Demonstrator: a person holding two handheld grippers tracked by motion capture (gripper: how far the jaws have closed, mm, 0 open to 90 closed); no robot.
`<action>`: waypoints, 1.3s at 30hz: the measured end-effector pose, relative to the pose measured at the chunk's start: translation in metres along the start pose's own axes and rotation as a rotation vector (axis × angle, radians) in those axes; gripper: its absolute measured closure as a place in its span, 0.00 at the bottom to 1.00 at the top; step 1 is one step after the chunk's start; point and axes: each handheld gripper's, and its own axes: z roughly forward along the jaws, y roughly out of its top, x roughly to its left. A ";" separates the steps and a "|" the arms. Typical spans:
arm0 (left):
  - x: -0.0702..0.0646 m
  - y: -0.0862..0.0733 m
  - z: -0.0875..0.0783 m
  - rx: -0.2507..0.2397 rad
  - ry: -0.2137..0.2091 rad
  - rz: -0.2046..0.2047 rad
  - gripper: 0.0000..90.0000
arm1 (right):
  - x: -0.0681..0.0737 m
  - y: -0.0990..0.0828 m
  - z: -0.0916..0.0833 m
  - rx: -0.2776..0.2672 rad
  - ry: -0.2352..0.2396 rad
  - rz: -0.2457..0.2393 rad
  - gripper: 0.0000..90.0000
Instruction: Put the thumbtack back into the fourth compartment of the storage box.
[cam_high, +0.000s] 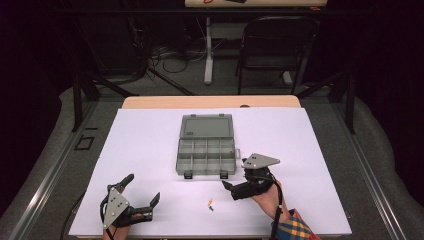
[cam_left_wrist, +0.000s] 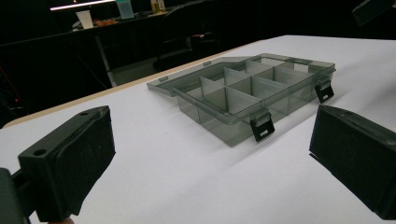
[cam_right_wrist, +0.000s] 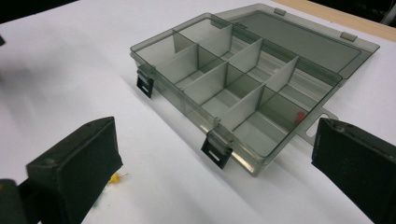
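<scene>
A smoky grey compartment box (cam_high: 178, 156) lies in the middle of the white sheet, its lid folded flat behind it and two black latches at the front. In its near right compartment sits a small red piece (cam_right_wrist: 299, 116). Small yellow and green pieces (cam_high: 211, 204) lie loose on the sheet in front of the box. My right gripper (cam_high: 233, 170) is open just off the box's front right corner, nothing between its pads. My left gripper (cam_high: 144, 188) is open near the front left edge, facing the box (cam_left_wrist: 219, 123), and holds nothing.
The white sheet (cam_high: 150, 145) covers a wooden table whose far edge (cam_high: 210, 101) shows behind the box. A black folding chair (cam_high: 275, 45) and a table leg with cables stand beyond. The right forearm wears a plaid sleeve (cam_high: 295, 230).
</scene>
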 end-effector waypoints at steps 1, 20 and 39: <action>0.000 0.000 0.001 0.000 0.000 0.003 0.00 | 0.002 -0.001 -0.001 -0.005 0.002 -0.002 0.00; 0.002 -0.001 0.001 0.004 0.007 -0.004 0.00 | 0.045 -0.018 -0.004 0.018 0.083 -0.057 0.00; 0.002 -0.001 0.001 0.003 0.011 0.002 0.00 | 0.068 -0.029 0.018 0.114 0.138 -0.098 0.08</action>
